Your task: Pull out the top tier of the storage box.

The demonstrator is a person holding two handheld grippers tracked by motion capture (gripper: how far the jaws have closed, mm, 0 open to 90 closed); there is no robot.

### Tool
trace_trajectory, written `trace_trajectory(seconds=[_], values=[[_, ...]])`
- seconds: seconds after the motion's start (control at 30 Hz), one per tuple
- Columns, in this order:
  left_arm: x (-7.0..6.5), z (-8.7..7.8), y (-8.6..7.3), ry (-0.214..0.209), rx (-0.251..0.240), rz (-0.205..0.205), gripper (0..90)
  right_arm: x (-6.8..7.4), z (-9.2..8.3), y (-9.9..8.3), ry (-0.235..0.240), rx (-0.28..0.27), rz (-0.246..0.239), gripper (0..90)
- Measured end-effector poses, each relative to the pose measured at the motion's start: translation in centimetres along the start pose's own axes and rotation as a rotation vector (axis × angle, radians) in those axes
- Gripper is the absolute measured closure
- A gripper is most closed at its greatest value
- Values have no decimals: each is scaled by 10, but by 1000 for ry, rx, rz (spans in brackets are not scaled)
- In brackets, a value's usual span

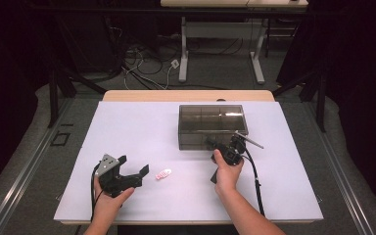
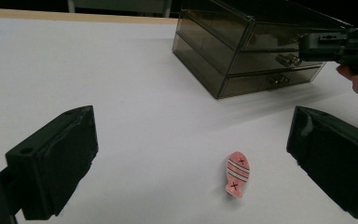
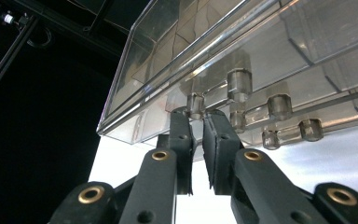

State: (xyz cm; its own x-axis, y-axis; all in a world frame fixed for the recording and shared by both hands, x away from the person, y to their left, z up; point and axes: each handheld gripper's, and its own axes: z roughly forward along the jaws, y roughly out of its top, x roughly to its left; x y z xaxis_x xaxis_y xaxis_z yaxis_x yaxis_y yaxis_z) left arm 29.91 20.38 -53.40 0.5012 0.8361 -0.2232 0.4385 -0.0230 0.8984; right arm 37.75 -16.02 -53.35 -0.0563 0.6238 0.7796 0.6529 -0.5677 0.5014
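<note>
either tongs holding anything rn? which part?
Right tongs are nearly shut at a small clear knob on the drawer box front; whether they grip it cannot be told. Left tongs are open, holding nothing, above the pink fish.

White table (image 1: pixel 127 127): drawer box (image 1: pixel 212 125), fish (image 1: pixel 163 174).

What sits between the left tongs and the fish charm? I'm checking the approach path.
Nothing: in the left gripper view only bare white table separates the open left tongs from the pink fish charm, which lies just ahead between the jaws.
</note>
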Motion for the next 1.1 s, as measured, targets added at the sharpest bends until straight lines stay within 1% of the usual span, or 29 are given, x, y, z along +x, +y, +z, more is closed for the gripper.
trace_trajectory(seconds=[0.03, 0.07, 0.1, 0.13, 0.2, 0.27, 0.3, 0.37, 0.4, 0.43, 0.5, 0.57, 0.6, 0.63, 0.67, 0.7, 0.73, 0.77, 0.8, 0.87, 0.93, 0.97, 1.0, 1.03, 1.07, 1.1], values=[[0, 0, 0, 0, 0, 0, 22, 0, 0, 0, -1, -1, 0, 830], [0, 0, 0, 0, 1, -1, 21, 1, -2, 0, -11, 26, 1, 830], [0, 0, 0, 0, 1, -1, 22, 1, -2, 0, -11, 26, 1, 830], [0, 0, 0, 1, 1, 0, 21, 0, -3, -2, 6, 6, 1, 830], [0, 0, 0, 1, 1, 0, 21, 0, -3, -3, 2, -2, 0, 830], [0, 0, 0, 2, 0, 0, 22, 0, -5, -3, 5, 12, -9, 830], [0, 0, 0, 2, 1, -1, 21, 1, -5, -4, 2, 3, -1, 830], [0, 0, 0, 2, 0, -1, 22, 1, -6, -4, 2, 4, 0, 830], [0, 0, 0, 3, 1, -1, 22, 1, -8, -5, 1, 17, -7, 830], [0, 0, 0, 4, 1, -3, 22, 1, -8, -6, 0, 8, -5, 830], [0, 0, 0, 4, 1, -3, 22, 2, -11, -6, 1, 33, -12, 830], [0, 0, 0, 4, 0, -3, 21, 2, -11, -7, 3, 25, -19, 830], [0, 0, 0, 5, 0, -4, 22, 2, -14, -8, -18, 46, -31, 830], [0, 0, 0, 5, 0, -4, 22, 2, -14, -8, -18, 46, -31, 830], [0, 0, 0, 4, -1, -3, 22, 3, -16, -8, -25, 61, -40, 830], [0, 0, 0, 5, 0, -3, 22, 3, -14, -10, -9, 30, -31, 830], [0, 0, 0, 5, 0, -3, 22, 3, -14, -10, -9, 30, -31, 830], [0, 0, 0, 5, 0, -4, 22, 2, -16, -11, -5, 32, -40, 830], [0, 0, 0, 5, 0, -6, 22, 2, -18, -11, 0, 52, -41, 830], [0, 0, 0, 5, 1, -5, 22, 2, -19, -13, 5, 43, -47, 831], [0, 0, 0, 5, 1, -5, 22, 2, -21, -13, 0, 56, -44, 830], [0, 0, 0, 5, 1, -3, 22, 2, -21, -13, -8, 61, -54, 830], [0, 0, 0, 5, 1, -3, 22, 2, -19, -15, 12, 11, -48, 830], [0, 0, 0, 5, 1, -4, 22, 2, -19, -15, 12, 11, -48, 830], [0, 0, 0, 5, 2, -5, 22, 2, -23, -14, 2, 58, -50, 830], [0, 0, 0, 5, 2, -5, 22, 2, -23, -14, 2, 58, -50, 830]])
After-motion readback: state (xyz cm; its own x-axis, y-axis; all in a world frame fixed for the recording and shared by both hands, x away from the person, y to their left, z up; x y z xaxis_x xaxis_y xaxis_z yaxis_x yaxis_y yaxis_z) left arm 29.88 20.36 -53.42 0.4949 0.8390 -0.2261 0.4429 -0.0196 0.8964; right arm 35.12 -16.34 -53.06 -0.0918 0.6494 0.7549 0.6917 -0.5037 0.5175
